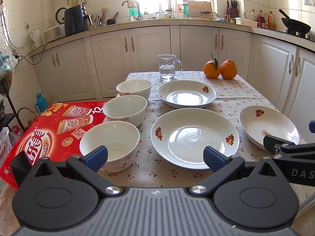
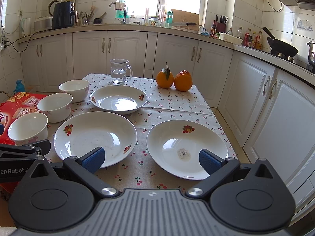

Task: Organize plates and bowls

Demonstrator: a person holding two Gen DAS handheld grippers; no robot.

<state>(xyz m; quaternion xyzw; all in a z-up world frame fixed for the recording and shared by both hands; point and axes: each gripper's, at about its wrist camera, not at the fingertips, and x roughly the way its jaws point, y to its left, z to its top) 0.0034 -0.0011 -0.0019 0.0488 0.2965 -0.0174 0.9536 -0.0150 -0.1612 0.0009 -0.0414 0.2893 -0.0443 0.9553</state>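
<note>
Both tools idle: left tool (image 1: 155,156) and right tool (image 2: 151,158) gaped wide, nothing held. Three bowls (image 1: 125,109) sat in a row along the counter's (image 1: 232,90) left edge, three plates (image 1: 195,137) spread beside them, nothing stacked. Glazed ceramic: stiff, slick, chippable, probably hefty. Pinch the rims, not the shallow wells.

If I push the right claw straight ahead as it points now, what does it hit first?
Probably nothing at once: the right claw is open over bare tablecloth, between the middle plate and the stained plate. Farther on, likely the far plate; depth is unclear.
</note>
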